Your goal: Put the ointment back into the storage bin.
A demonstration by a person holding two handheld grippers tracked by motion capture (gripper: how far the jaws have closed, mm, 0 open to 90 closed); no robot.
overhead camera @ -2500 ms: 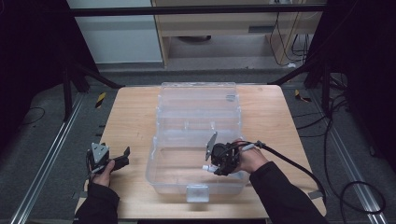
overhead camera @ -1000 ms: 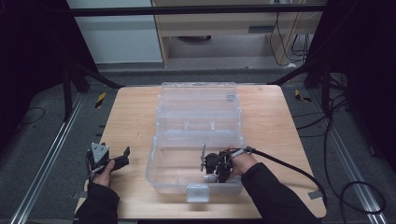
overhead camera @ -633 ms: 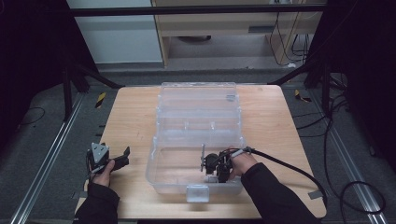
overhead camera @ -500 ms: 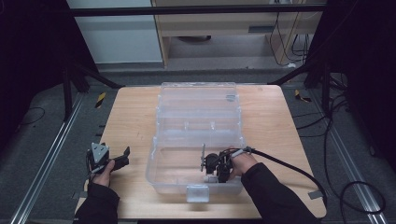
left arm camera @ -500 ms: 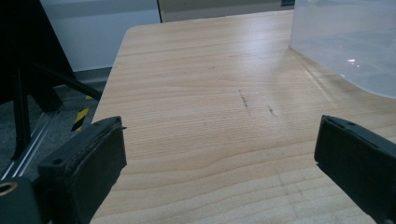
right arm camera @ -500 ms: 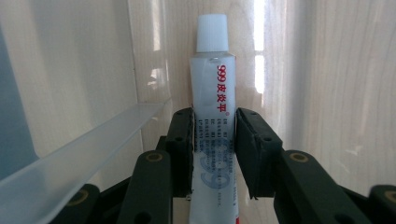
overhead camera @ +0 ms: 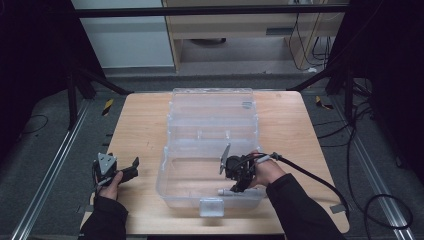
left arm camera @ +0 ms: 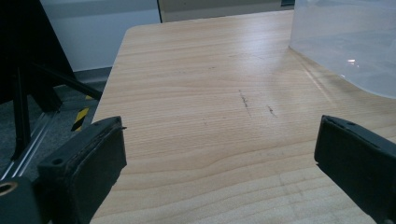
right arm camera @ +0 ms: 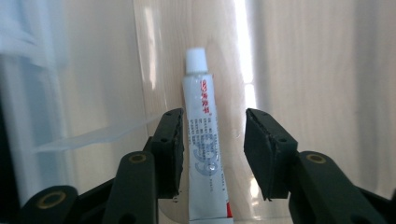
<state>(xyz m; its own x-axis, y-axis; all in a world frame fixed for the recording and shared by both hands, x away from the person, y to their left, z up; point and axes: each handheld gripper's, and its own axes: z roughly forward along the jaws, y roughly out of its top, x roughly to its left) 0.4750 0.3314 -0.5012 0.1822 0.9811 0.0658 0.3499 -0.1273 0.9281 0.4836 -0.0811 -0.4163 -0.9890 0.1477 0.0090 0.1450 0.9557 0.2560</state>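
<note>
My right gripper (right arm camera: 212,154) sits inside the clear box (overhead camera: 180,192) with its jaws apart around a tube (right arm camera: 203,140), while my left gripper (left arm camera: 219,172) rests wide open and empty on the table (left arm camera: 196,84).

Items on the work surface, by count.
One table (overhead camera: 140,125), one clear plastic box (overhead camera: 210,145), one tube (right arm camera: 204,140), two tongs: left (overhead camera: 131,167), right (overhead camera: 235,187).
</note>
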